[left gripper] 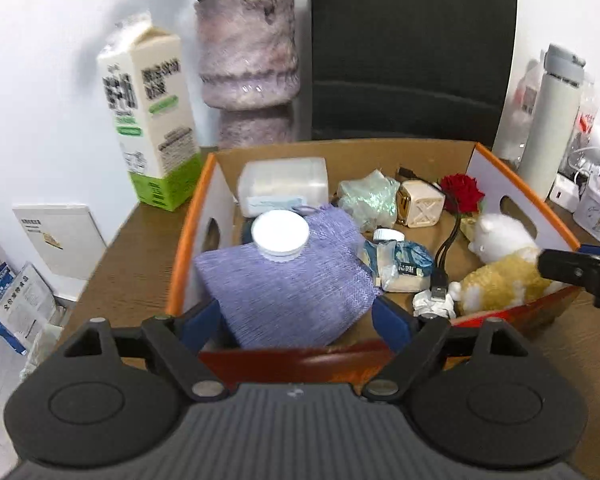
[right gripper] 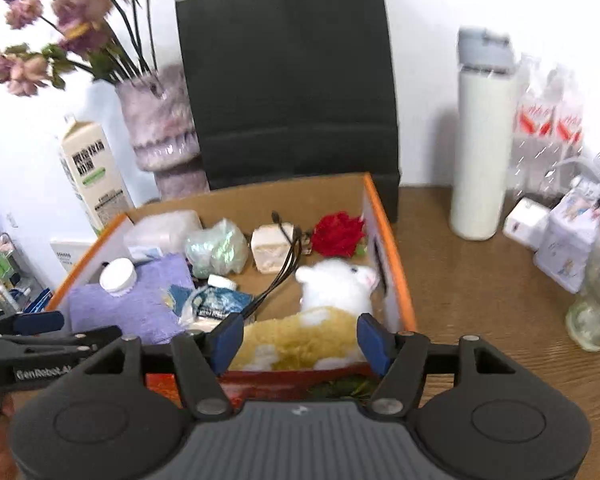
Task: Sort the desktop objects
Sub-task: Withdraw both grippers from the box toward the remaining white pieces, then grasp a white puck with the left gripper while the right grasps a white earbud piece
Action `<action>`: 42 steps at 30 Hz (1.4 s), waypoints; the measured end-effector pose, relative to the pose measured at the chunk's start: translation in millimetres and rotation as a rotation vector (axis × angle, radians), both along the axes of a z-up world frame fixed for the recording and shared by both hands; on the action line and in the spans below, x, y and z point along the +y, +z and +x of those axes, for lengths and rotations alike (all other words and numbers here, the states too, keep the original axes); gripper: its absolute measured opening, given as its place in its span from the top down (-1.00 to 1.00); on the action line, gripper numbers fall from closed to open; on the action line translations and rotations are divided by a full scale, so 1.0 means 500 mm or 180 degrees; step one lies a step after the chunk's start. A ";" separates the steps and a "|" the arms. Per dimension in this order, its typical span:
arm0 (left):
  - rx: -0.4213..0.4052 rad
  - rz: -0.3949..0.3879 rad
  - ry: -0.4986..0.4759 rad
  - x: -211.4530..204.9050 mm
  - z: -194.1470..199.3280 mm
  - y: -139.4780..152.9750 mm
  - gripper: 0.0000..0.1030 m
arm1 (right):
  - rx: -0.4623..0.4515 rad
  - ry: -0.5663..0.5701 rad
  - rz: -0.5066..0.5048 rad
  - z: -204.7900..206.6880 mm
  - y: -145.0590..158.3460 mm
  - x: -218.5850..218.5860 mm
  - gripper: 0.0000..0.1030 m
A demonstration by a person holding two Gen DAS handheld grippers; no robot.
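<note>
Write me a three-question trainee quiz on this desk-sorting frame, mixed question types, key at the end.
1. True or false: the plush toy lies inside the cardboard box.
2. What sits on the purple cloth? A) white lid B) red rose C) USB plug
3. Name the object standing left of the vase, outside the box.

Key:
1. True.
2. A, the white lid.
3. The milk carton.
</note>
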State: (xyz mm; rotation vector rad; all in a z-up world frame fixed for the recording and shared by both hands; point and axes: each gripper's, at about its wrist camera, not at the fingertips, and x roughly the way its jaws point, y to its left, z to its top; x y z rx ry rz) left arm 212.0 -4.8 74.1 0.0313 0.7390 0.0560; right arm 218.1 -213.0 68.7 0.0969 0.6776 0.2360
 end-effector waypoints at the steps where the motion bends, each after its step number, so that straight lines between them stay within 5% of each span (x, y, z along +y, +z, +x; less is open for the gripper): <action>1: -0.0052 0.0032 0.0024 -0.001 -0.017 0.009 -0.66 | -0.0038 0.0002 0.0001 -0.015 0.008 -0.005 -0.23; 6: -0.0301 0.0021 -0.0016 -0.017 -0.124 0.021 -0.76 | -0.0205 0.0099 0.0056 -0.108 0.019 -0.029 -0.42; 11: -0.0258 -0.0154 -0.0223 -0.035 -0.255 -0.045 -0.92 | -0.0041 0.0131 0.0067 -0.192 -0.034 -0.049 -0.45; 14: -0.0441 -0.0036 -0.0374 -0.059 -0.327 -0.074 -0.94 | -0.0008 0.0145 0.0071 -0.245 -0.075 -0.064 -0.45; 18: -0.0621 0.0011 -0.0703 -0.097 -0.327 -0.074 -0.94 | -0.0072 0.0253 -0.0190 -0.262 -0.114 -0.050 -0.42; 21: -0.0447 -0.0049 -0.0921 -0.126 -0.262 -0.080 -0.93 | -0.0090 0.0358 -0.0235 -0.238 -0.118 -0.046 -0.40; 29: -0.0258 0.0033 -0.0909 -0.189 -0.105 -0.124 -0.48 | 0.0037 0.0103 0.0233 -0.172 -0.142 -0.115 -0.30; 32: -0.0105 -0.0050 -0.0944 -0.193 -0.079 -0.149 -0.25 | -0.0008 0.0193 0.0006 -0.176 -0.146 -0.099 -0.24; 34: -0.0121 -0.0045 -0.0935 -0.190 -0.079 -0.148 0.13 | -0.0063 0.0277 -0.0137 -0.176 -0.150 -0.084 -0.12; 37: -0.0080 0.0091 -0.0886 -0.171 -0.101 -0.144 0.41 | -0.0066 0.0364 -0.0328 -0.164 -0.148 -0.059 -0.06; 42: -0.0142 -0.0013 -0.0844 -0.102 -0.162 -0.146 0.56 | -0.0068 0.0483 -0.0493 -0.135 -0.146 -0.002 -0.06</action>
